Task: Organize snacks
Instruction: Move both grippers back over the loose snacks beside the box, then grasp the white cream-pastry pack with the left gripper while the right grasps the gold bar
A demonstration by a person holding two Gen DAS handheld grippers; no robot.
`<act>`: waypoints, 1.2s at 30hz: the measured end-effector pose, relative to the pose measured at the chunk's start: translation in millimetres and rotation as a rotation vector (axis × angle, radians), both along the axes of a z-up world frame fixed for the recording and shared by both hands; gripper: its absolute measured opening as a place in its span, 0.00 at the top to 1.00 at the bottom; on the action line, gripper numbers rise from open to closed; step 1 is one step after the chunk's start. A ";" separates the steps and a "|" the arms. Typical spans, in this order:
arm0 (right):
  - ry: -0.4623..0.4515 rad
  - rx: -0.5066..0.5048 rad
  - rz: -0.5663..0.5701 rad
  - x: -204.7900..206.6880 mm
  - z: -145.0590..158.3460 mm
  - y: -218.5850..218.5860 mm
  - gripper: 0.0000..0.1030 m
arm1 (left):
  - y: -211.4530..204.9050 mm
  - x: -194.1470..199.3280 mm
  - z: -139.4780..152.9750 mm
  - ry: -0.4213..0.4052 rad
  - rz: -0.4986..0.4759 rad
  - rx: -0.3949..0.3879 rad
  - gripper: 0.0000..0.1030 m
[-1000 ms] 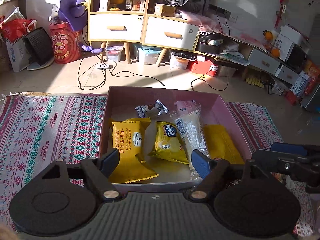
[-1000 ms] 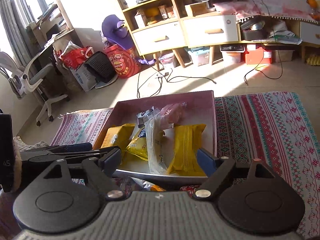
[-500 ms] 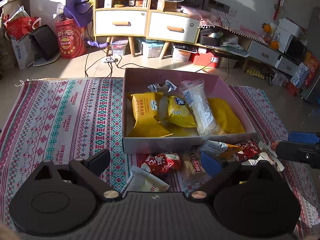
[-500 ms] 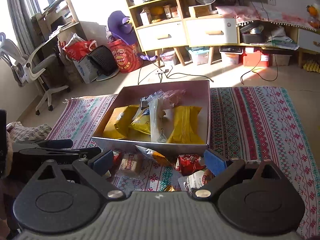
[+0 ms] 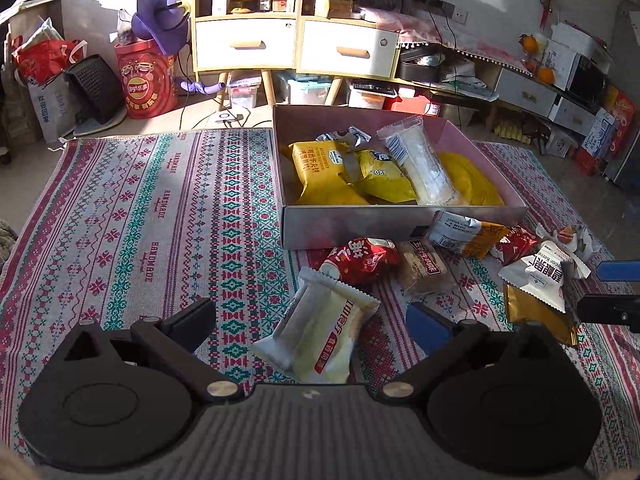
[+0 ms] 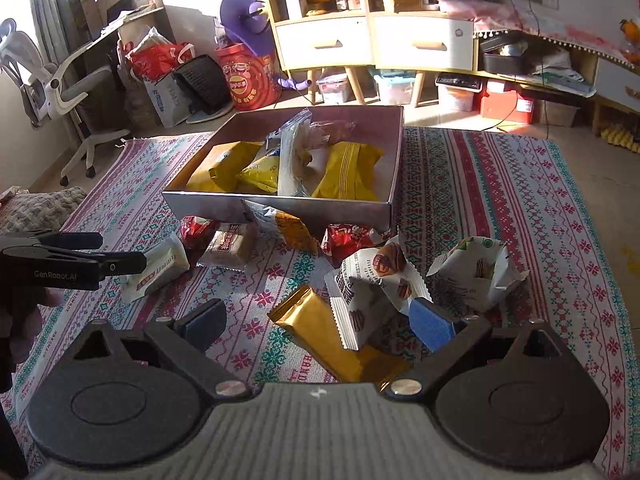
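Note:
A pink box (image 5: 400, 224) (image 6: 276, 208) on the patterned rug holds several snack packets, mostly yellow. Loose snacks lie in front of it. My left gripper (image 5: 316, 320) is open with a white cream packet (image 5: 320, 340) lying between its fingers on the rug; it also shows in the right wrist view (image 6: 160, 264). A red packet (image 5: 360, 258) and a brown bar (image 5: 422, 268) lie beyond. My right gripper (image 6: 320, 320) is open above a gold packet (image 6: 332, 336) and a white nut packet (image 6: 368, 284). Neither holds anything.
The rug (image 5: 140, 220) stretches wide to the left of the box. Another white packet (image 6: 476, 276) lies at the right. Drawers (image 5: 248, 44), a red bucket (image 5: 146, 80), cables and an office chair (image 6: 60, 92) stand beyond the rug.
Both grippers have pulled back and lowered from above the box to the loose snacks in front of it. Both stayed open.

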State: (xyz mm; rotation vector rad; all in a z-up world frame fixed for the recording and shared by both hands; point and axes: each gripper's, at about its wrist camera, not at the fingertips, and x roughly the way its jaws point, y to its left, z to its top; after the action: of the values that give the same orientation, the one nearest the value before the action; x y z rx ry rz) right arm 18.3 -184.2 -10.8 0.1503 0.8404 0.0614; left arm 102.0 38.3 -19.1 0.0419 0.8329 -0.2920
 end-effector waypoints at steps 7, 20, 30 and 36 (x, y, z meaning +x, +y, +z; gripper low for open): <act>-0.006 -0.095 0.052 -7.9 -21.5 0.3 0.05 | -4.9 -2.7 -22.7 -0.020 -0.073 0.050 0.00; 0.023 -0.142 0.147 -4.2 -44.6 7.4 0.08 | -7.1 5.0 -40.7 -0.025 -0.127 0.076 0.00; 0.041 -0.113 0.253 -16.5 -37.3 29.8 0.14 | -22.4 -7.6 -36.6 0.015 -0.222 0.056 0.02; 0.040 -0.112 0.261 -15.8 -32.6 34.4 0.23 | -23.5 -9.4 -36.7 0.013 -0.211 0.061 0.05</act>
State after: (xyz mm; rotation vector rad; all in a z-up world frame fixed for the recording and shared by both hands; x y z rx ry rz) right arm 2.5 -149.8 -43.4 -0.0641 0.8977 0.2562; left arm 92.6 14.9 -55.8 0.1853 0.8511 -0.4655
